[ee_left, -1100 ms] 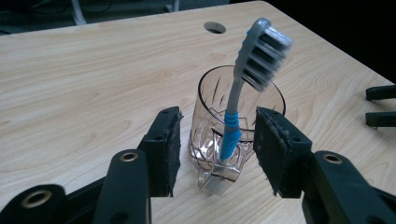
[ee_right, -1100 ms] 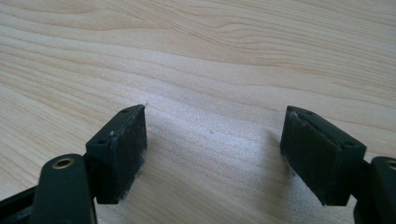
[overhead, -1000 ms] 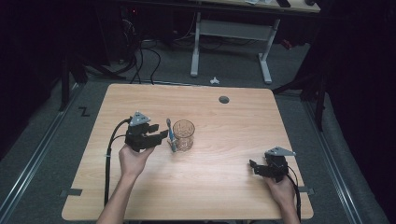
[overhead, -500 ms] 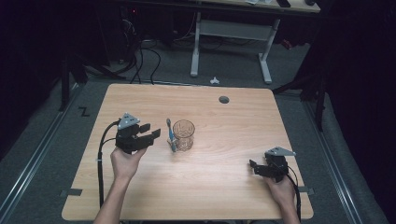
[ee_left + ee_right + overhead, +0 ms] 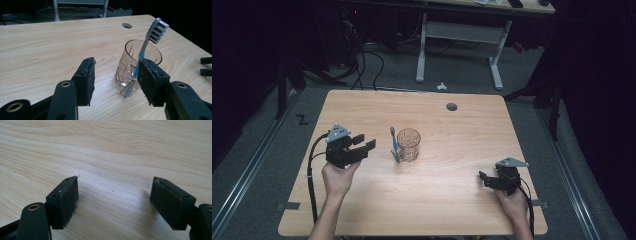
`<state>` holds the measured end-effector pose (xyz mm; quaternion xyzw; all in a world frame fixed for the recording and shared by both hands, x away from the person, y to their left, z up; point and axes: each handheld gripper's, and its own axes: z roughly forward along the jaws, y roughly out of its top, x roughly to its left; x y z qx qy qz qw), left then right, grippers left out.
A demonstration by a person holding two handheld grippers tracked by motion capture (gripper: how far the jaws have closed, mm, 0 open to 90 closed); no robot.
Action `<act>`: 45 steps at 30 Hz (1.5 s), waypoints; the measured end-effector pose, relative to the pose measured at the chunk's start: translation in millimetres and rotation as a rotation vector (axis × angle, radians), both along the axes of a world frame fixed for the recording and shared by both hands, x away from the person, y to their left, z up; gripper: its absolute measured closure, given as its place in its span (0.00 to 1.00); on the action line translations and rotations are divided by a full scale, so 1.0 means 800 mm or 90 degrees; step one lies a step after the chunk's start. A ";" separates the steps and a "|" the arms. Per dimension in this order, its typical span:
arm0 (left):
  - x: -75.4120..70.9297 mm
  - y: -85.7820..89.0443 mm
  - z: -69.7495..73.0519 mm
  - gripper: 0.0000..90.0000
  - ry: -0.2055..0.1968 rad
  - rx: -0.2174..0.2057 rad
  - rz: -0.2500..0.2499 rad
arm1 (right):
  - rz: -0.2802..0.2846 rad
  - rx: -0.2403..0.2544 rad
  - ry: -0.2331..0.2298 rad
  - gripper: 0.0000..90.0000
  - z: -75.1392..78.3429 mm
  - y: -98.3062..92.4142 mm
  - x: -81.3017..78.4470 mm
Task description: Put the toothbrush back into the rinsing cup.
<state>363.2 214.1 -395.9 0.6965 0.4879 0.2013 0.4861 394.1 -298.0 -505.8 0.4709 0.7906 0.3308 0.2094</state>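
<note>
Toothbrush (image 5: pixel 395 145): leaning near upright on the outside of the glass (image 5: pixel 408 144), mid-table, head up. Left gripper (image 5: pixel 363 146): jaws apart, empty, just to its left, nearer by far. Right gripper (image 5: pixel 484 179): jaws apart, empty, well apart at the table's near right

A: Table (image 5: pixel 452 200) layout? Glass (image 5: pixel 408 144) sits mid-table, toothbrush (image 5: pixel 395 145) leaning on its left side, outside it, head up.

B: Grippers? Left gripper (image 5: pixel 364 145) just left of the brush, apart. Right gripper (image 5: pixel 482 179) near front-right corner, well apart from glass. Hole (image 5: pixel 452 106) behind, by far edge.
</note>
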 end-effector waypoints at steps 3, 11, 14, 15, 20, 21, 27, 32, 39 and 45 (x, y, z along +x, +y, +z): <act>-0.004 0.004 0.000 0.53 -0.002 -0.004 0.004 | 0.000 0.000 0.000 0.25 0.000 0.000 0.000; -0.012 0.012 0.000 0.53 -0.006 -0.007 0.014 | 0.000 0.000 0.000 0.25 0.000 0.000 0.000; -0.014 0.015 -0.002 0.53 -0.002 -0.007 0.018 | 0.000 0.000 0.000 0.25 0.000 0.000 0.000; -0.015 0.017 -0.003 0.53 -0.002 -0.007 0.019 | 0.000 0.000 0.000 0.25 0.000 0.000 0.000; -0.019 0.022 -0.005 0.53 -0.003 -0.013 0.027 | 0.000 0.000 0.000 0.25 0.000 0.000 0.000; -0.020 0.023 -0.006 0.53 -0.001 -0.013 0.028 | 0.000 0.000 0.000 0.25 0.000 0.000 0.000; -0.025 0.026 -0.011 0.52 0.002 -0.015 0.032 | 0.000 0.000 0.000 0.25 0.000 0.000 0.000; -0.027 0.028 -0.019 0.52 0.016 -0.007 0.035 | 0.000 0.000 0.000 0.25 0.000 0.000 0.000; -0.032 0.035 -0.027 0.52 0.023 -0.012 0.046 | 0.000 0.000 0.000 0.25 0.000 0.000 0.000; -0.036 0.039 -0.033 0.51 0.027 -0.017 0.052 | 0.000 0.000 0.000 0.25 0.000 0.000 0.000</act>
